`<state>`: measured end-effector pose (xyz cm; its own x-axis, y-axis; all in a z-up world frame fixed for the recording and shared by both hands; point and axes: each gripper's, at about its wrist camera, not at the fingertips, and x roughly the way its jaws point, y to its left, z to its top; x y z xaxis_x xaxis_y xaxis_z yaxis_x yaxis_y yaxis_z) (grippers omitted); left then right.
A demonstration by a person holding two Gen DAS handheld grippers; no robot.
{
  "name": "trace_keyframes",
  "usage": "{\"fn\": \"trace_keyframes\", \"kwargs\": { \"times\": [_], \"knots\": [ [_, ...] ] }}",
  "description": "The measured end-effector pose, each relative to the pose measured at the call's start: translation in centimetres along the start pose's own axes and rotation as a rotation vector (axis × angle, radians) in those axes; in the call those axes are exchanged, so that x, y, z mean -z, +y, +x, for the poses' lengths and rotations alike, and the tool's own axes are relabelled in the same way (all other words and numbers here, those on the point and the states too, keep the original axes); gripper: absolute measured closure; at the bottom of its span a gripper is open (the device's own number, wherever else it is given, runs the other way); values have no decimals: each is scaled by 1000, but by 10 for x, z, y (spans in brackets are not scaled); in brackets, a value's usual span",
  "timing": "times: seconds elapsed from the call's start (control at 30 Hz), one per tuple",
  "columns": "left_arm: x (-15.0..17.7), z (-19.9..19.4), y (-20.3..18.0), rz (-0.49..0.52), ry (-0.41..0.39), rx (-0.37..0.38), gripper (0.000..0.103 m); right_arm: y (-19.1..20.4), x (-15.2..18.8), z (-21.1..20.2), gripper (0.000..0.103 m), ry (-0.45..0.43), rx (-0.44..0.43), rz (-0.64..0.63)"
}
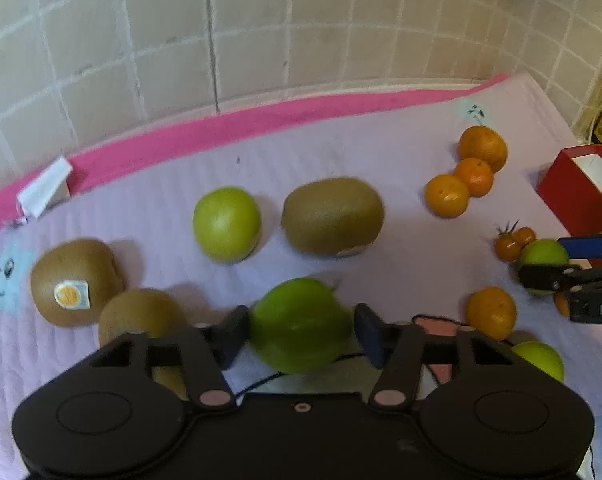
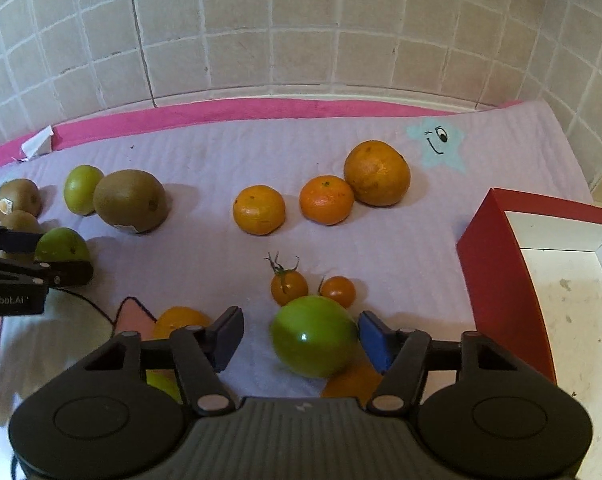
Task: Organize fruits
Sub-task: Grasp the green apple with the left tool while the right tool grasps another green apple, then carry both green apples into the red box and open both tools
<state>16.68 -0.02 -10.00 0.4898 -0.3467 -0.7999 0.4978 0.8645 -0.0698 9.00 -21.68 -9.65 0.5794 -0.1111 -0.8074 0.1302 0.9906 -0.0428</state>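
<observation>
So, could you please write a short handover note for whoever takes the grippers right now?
Left gripper: shut on a green fruit; the image is blurred there.
Right gripper: open around a second green fruit; only its right finger touches it.
On the mat: kiwis and a third green fruit to the left, three oranges in a row at the back, two tomatoes mid-mat, more oranges near the grippers.
Done: no fruit shows in the visible part of the red box.
Left: probably grouping the green fruits, then the scattered rest.
</observation>
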Motion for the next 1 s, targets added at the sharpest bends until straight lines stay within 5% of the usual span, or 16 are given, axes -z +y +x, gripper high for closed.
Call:
{"fn": "trace_keyframes", "kwargs": {
  "times": [0.13, 0.37, 0.63, 0.83, 1.0],
  "knots": [
    [1, -1, 1, -3, -19, 6, 38, -6, 3, 3, 51, 6, 3, 23],
    [4, -13, 0, -27, -40, 43, 38, -15, 6, -5, 52, -11, -27, 94],
    [-31, -59, -26, 60, -177, 101, 37, -30, 0, -104, 52, -197, -12, 159],
    [-83, -98, -76, 147, -285, 231, 37, -96, 2, -189, 52, -352, 135, 269],
    [-127, -109, -150, 222, -302, 377, 37, -170, 19, -199, 52, -329, 226, 389]
  ]
}}
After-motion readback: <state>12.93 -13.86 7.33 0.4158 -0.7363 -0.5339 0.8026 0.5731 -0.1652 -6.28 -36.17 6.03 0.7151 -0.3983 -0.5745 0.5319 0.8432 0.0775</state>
